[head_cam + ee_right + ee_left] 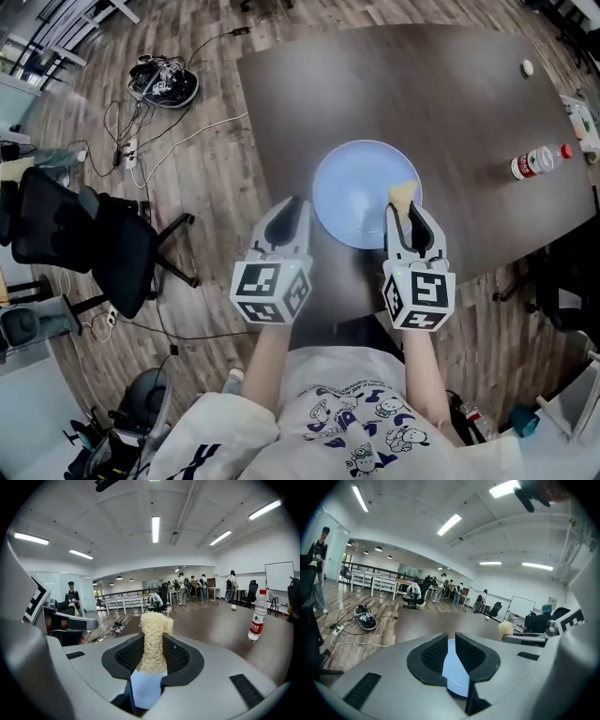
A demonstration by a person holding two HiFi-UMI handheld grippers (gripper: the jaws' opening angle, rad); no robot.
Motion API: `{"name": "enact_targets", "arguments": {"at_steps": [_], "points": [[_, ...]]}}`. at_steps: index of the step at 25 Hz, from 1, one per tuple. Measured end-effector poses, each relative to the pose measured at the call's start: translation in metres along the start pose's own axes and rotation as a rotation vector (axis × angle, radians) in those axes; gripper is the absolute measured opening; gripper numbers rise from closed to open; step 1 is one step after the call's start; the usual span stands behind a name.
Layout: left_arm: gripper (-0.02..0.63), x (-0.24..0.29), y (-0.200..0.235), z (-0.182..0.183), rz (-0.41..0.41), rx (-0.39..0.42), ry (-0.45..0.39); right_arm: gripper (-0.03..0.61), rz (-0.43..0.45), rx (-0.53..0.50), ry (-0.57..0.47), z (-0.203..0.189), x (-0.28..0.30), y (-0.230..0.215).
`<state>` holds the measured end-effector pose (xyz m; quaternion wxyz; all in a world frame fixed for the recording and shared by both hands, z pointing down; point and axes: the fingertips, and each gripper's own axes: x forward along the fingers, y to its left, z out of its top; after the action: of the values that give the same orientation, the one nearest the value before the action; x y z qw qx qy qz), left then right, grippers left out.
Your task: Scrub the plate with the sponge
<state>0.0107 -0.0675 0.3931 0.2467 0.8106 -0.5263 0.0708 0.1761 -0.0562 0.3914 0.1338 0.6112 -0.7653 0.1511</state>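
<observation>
A round light-blue plate (361,192) lies on the dark table (450,94) near its front edge. My right gripper (410,214) is shut on a pale yellow fibrous sponge (403,194), which sticks up from the jaws over the plate's right rim. In the right gripper view the sponge (154,637) stands squeezed between the pads, with the plate (146,688) showing below. My left gripper (292,211) hangs just off the plate's left rim, shut with nothing in it. In the left gripper view a sliver of plate (457,672) shows through the narrow slit of its jaws.
A clear water bottle with a red cap (536,161) lies at the table's right side, and a small white ball (527,67) sits at the far right. Black office chairs (94,244) and a tangle of cables (164,84) are on the wood floor to the left.
</observation>
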Motion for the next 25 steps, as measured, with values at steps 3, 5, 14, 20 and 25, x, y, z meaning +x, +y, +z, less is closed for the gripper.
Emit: {"name": "enact_targets", "arguments": {"at_steps": [3, 5, 14, 20, 25], "points": [[0.044, 0.013, 0.007, -0.011, -0.011, -0.02, 0.044, 0.12, -0.011, 0.018, 0.036, -0.01, 0.012, 0.002], [0.093, 0.02, 0.011, -0.019, -0.015, -0.035, 0.07, 0.12, -0.018, 0.034, 0.062, -0.019, 0.02, 0.004], [0.127, 0.054, 0.029, -0.062, -0.026, -0.106, 0.205, 0.12, -0.019, 0.057, 0.156, -0.054, 0.041, 0.02], [0.137, 0.071, 0.04, -0.089, -0.035, -0.14, 0.286, 0.12, -0.033, 0.078, 0.203, -0.075, 0.048, 0.022], [0.136, 0.087, 0.041, -0.102, -0.042, -0.152, 0.335, 0.12, -0.036, 0.094, 0.229, -0.085, 0.054, 0.02]]}}
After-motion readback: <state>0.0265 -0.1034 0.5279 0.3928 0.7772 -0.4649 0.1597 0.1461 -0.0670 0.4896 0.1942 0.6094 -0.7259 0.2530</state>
